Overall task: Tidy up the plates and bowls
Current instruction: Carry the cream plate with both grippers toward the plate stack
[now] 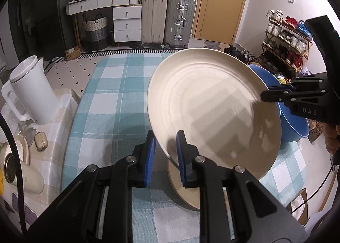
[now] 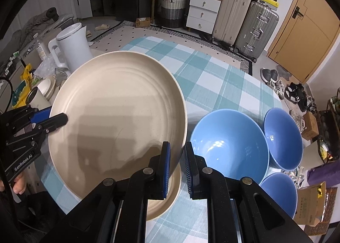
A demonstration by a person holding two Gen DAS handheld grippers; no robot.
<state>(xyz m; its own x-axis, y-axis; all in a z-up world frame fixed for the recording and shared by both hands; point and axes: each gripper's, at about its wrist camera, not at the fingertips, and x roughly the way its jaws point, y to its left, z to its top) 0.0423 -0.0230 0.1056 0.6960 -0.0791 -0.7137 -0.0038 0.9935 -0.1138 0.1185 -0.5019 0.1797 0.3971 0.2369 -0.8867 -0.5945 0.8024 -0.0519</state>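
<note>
A large cream plate [image 1: 212, 102] is held tilted above the checked tablecloth [image 1: 110, 98]; it also shows in the right wrist view [image 2: 114, 102]. My left gripper [image 1: 164, 153] grips its near rim, and my right gripper [image 2: 177, 164] grips the opposite rim. Each gripper shows in the other's view, the right one [image 1: 276, 94] and the left one [image 2: 51, 120]. A second cream plate [image 1: 184, 192] lies flat on the cloth under the held one, also seen in the right wrist view [image 2: 165, 198]. Three blue bowls [image 2: 229, 145] [image 2: 282, 136] [image 2: 278, 192] stand at the right.
A white kettle [image 1: 31, 90] and a cream tumbler [image 1: 25, 177] sit on the side table at the left. Suitcases [image 1: 167, 19], drawers [image 1: 125, 19] and a shoe rack [image 1: 286, 43] stand beyond the table. Cardboard boxes [image 2: 312, 202] lie on the floor at the right.
</note>
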